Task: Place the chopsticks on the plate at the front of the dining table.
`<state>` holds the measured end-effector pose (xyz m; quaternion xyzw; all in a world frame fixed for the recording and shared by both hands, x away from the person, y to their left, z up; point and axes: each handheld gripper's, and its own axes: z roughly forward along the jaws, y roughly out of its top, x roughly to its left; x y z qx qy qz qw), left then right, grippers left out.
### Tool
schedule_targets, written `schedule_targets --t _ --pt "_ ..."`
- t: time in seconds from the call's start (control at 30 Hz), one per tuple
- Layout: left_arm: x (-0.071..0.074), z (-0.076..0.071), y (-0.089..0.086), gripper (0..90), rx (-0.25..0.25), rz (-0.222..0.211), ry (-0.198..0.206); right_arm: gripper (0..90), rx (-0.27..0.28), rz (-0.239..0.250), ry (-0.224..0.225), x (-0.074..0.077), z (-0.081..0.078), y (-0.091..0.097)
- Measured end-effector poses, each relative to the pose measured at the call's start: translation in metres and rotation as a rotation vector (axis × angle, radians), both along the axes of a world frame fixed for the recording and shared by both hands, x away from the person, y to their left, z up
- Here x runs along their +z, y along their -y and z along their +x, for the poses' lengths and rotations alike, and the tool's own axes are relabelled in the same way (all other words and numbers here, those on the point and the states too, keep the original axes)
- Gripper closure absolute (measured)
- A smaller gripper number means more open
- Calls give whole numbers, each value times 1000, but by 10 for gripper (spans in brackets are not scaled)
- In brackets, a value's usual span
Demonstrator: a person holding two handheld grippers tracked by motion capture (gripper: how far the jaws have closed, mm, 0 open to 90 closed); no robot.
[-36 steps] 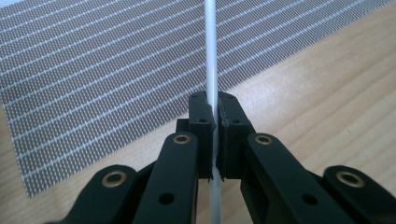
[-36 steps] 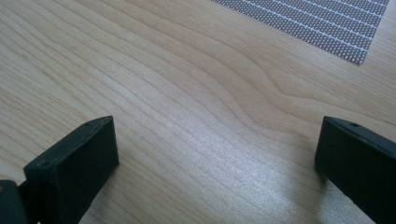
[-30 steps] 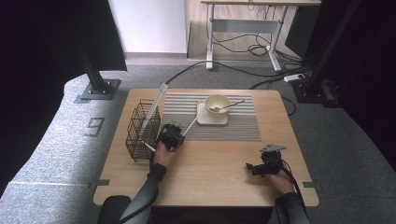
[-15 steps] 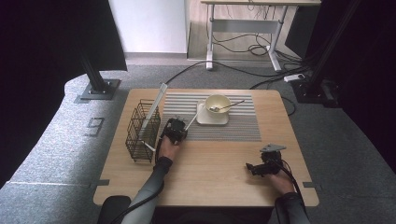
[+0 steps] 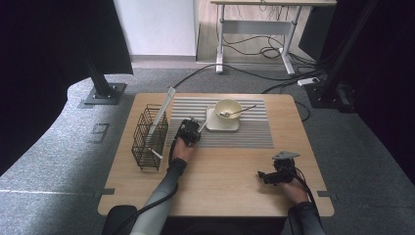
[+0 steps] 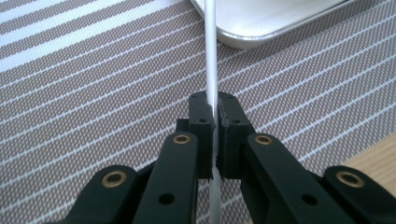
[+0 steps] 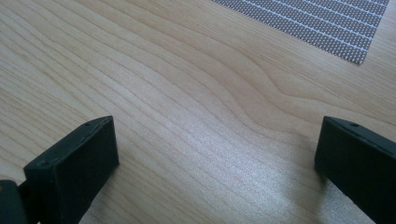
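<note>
Counter (image 5: 220,186): pale wood, carrying a striped mat (image 5: 244,134) across its far middle.

Left gripper (image 6: 213,109): over the mat's near-left part, jaws shut tight on a thin white stick (image 6: 211,56). Stick seen running straight up between the jaws toward the corner of a square plate (image 6: 261,23); probably a chopstick or utensil handle, exact kind not clear. Pinched at mid-length, likely for balance when lifted.

Plate: cream, on the mat, bearing a round bowl (image 5: 228,107) with a spoon (image 5: 240,111) leaning out over the rim to the right.

Wire basket (image 5: 149,137): black, at the counter's left edge, just left of the left gripper; a long pale stick (image 5: 161,110) standing tilted in it, another short white piece low at its near side. Likely the place for utensils, hence the short reach from mat to basket.

Right gripper (image 7: 215,158): jaws spread wide, holding nothing, low over bare wood at the near right, well apart from the dishes; apparently idle.
</note>
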<state>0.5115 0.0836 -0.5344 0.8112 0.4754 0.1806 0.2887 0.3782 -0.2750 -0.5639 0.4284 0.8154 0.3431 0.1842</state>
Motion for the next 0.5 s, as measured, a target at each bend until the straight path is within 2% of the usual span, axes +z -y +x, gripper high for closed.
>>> schedule_targets --t 0.5 --pt "-4 18 19 848 -15 17 -8 0 0 0 0 0 0 0"
